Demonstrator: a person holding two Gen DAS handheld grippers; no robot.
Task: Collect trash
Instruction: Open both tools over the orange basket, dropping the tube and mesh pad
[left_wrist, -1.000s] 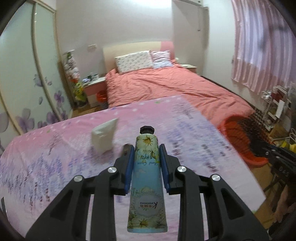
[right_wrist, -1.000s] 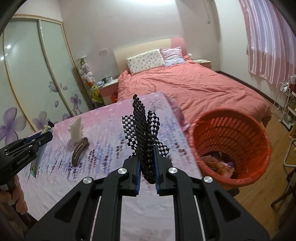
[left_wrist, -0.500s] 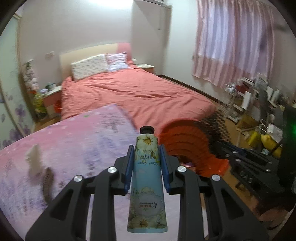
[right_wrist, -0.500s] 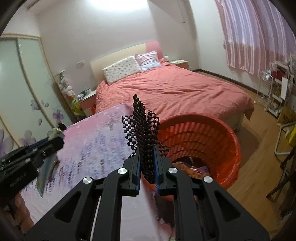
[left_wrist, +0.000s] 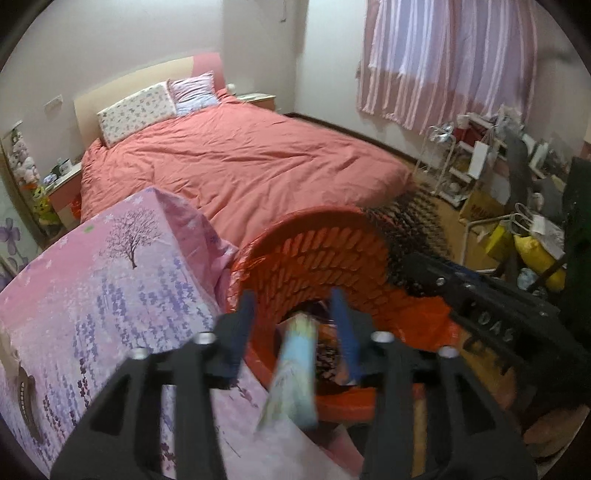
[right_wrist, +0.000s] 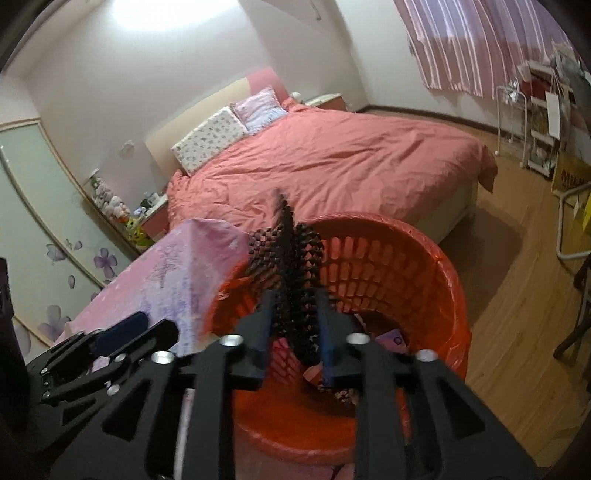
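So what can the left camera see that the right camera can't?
Only the left camera shows the blue tube, loose between the left tongs as they open, and the brown clip on the pink cloth.

Only the right camera shows the checkered bow, between the right tongs as they open, and the flowered wardrobe door.

Both show the orange basket, the bed and the striped curtain.
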